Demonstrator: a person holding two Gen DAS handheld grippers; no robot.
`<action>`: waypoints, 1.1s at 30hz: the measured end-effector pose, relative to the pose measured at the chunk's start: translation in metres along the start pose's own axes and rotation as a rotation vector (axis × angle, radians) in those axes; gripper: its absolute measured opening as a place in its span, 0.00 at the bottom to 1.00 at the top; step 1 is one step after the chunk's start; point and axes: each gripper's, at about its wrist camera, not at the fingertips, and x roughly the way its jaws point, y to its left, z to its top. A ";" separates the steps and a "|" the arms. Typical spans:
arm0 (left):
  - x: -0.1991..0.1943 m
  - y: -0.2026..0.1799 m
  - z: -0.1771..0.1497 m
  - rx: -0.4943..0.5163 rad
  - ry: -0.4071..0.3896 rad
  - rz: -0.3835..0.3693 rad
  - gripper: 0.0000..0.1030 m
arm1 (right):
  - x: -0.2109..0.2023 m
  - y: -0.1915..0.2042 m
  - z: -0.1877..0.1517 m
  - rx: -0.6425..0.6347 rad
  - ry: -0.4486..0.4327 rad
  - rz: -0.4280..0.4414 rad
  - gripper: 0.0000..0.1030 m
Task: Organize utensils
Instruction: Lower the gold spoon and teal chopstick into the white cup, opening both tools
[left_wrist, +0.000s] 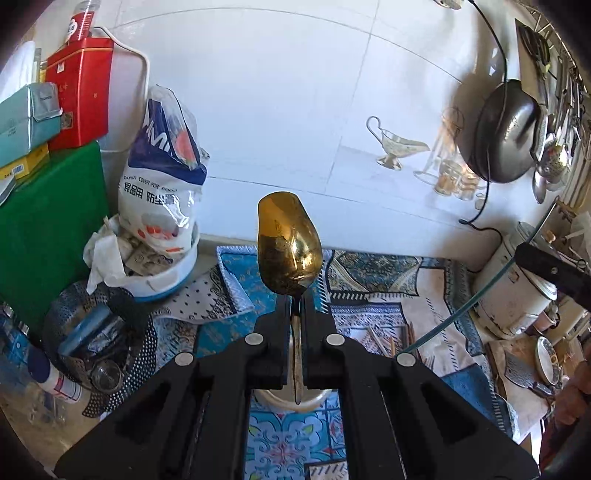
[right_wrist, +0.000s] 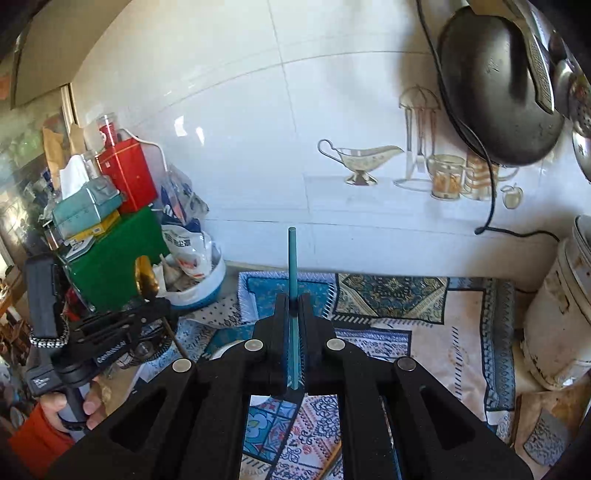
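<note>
My left gripper (left_wrist: 296, 301) is shut on the neck of a gold spoon (left_wrist: 288, 245), bowl pointing up and away, held above the patterned cloth (left_wrist: 373, 280). Its handle runs back between the fingers over a pale round container (left_wrist: 291, 397). My right gripper (right_wrist: 294, 298) is shut on a teal chopstick (right_wrist: 292, 258) that stands up past the fingertips. In the left wrist view the teal chopstick (left_wrist: 480, 291) crosses the right side, with the right gripper (left_wrist: 554, 269) at its end. In the right wrist view the left gripper (right_wrist: 122, 325) and spoon (right_wrist: 146, 277) are at the left.
A white bowl with a plastic bag (left_wrist: 162, 206) and a perforated metal steamer (left_wrist: 99, 332) stand at the left, boxes (left_wrist: 79, 92) stacked behind. A white rice cooker (left_wrist: 517, 291) stands at the right. A black wok (left_wrist: 506, 133) hangs on the tiled wall. Wooden chopsticks (left_wrist: 384, 339) lie on the cloth.
</note>
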 end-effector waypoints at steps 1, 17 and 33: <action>0.004 0.001 0.002 -0.005 -0.001 0.002 0.03 | 0.003 0.004 0.003 -0.004 -0.005 0.014 0.05; 0.076 0.018 -0.020 -0.049 0.113 0.062 0.03 | 0.098 0.036 -0.017 -0.048 0.188 0.166 0.05; 0.096 0.021 -0.044 -0.047 0.264 0.099 0.03 | 0.138 0.024 -0.029 -0.044 0.320 0.158 0.05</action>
